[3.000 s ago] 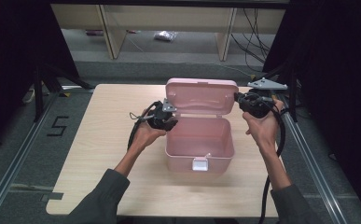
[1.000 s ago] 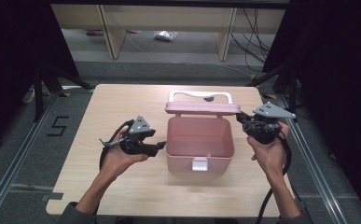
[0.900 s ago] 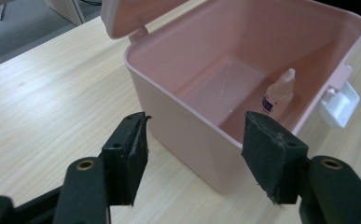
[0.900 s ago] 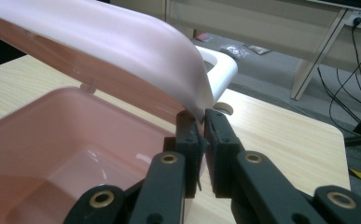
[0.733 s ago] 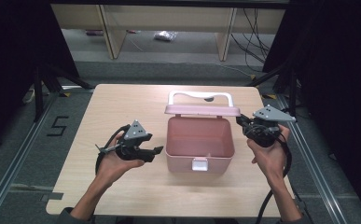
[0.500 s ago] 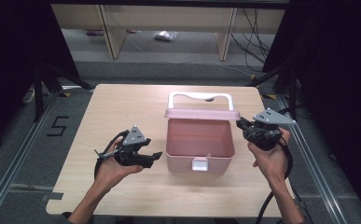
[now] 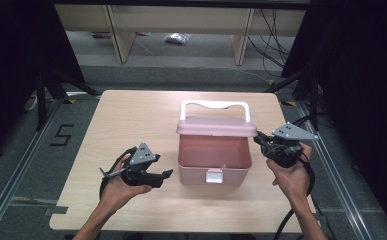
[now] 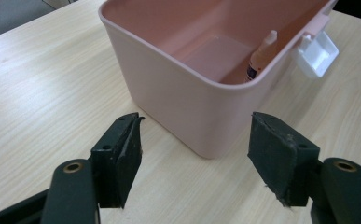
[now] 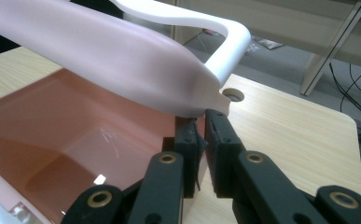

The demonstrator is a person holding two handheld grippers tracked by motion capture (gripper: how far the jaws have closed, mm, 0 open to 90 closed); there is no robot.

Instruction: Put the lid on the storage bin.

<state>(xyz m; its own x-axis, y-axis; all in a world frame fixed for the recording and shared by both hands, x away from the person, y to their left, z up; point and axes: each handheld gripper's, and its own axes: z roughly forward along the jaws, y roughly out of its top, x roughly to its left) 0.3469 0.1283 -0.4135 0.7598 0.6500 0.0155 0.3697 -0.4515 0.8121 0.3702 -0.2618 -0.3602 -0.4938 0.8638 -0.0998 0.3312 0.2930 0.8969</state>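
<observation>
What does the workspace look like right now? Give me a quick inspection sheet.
Surface: pale wooden table, with a round hole near the box.
Job's things: pink box open, lid raised, white handle up, white latch hanging in front; small bottle inside.
Clutter: nothing seen on the table.
Grippers: left gripper open, facing a box corner, holding nothing; its jaws have just been opening. Right gripper shut at the lid's edge; grip on the lid unclear.
Cables: black cable trails from the right gripper.
Surroundings: shelving, floor cables.
</observation>
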